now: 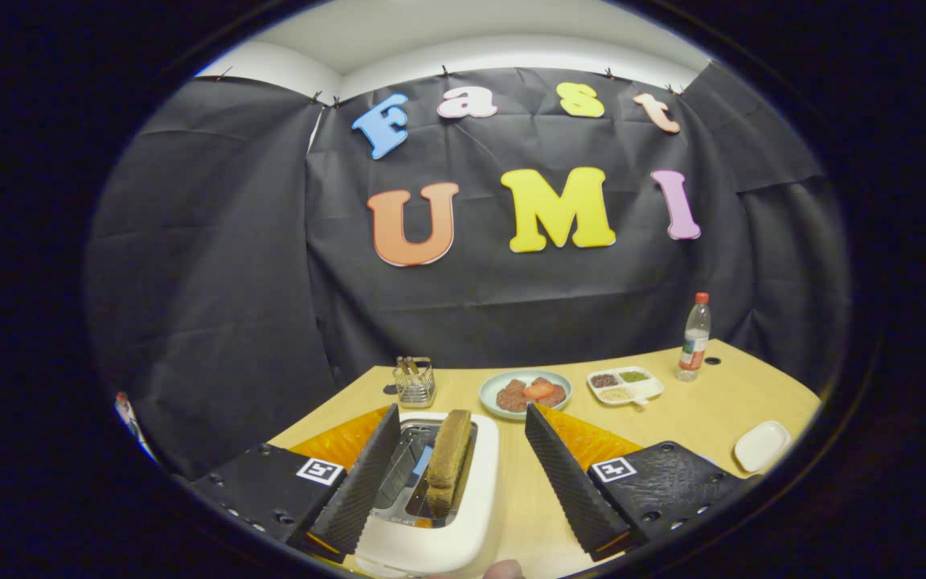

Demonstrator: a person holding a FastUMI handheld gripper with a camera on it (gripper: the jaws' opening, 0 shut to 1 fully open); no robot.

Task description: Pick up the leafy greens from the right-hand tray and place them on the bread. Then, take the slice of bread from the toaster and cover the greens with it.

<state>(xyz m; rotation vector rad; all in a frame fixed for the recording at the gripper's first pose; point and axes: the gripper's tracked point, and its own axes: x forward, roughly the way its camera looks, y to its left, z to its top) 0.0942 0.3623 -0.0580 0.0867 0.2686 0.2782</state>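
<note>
fingers: spread wide, holding nothing; gripper (455, 474) sits low in the frame, straddling the toaster, no pad touching the slice
step: second half of the task, by my read; gripper is lined up on the toaster, not on any tray, so the bread pick looks like the job in hand. Can't confirm greens are placed; the plate shows brownish pieces with something red on top, no clear green
utensil rack: wire holder (415, 381), left of centre, beyond the left finger, not involved
toaster: white body (431, 540) at bottom centre, slot open, between the two fingers
bread slice: brown slice (448, 461) upright in the slot, top edge proud of the toaster, between the fingers, nearer the left one, apart from both
plate: (489, 392) centre, just beyond the fingers; likely drop target
divided tray: (625, 386) right of the plate, small fillings, too small to name
bottle: (694, 338) far right, well clear
small dish: white (762, 445) lower right, beside the right finger
next move: centre on the slice, descend slightly, pinch on its broad faces, lift straight up
</note>
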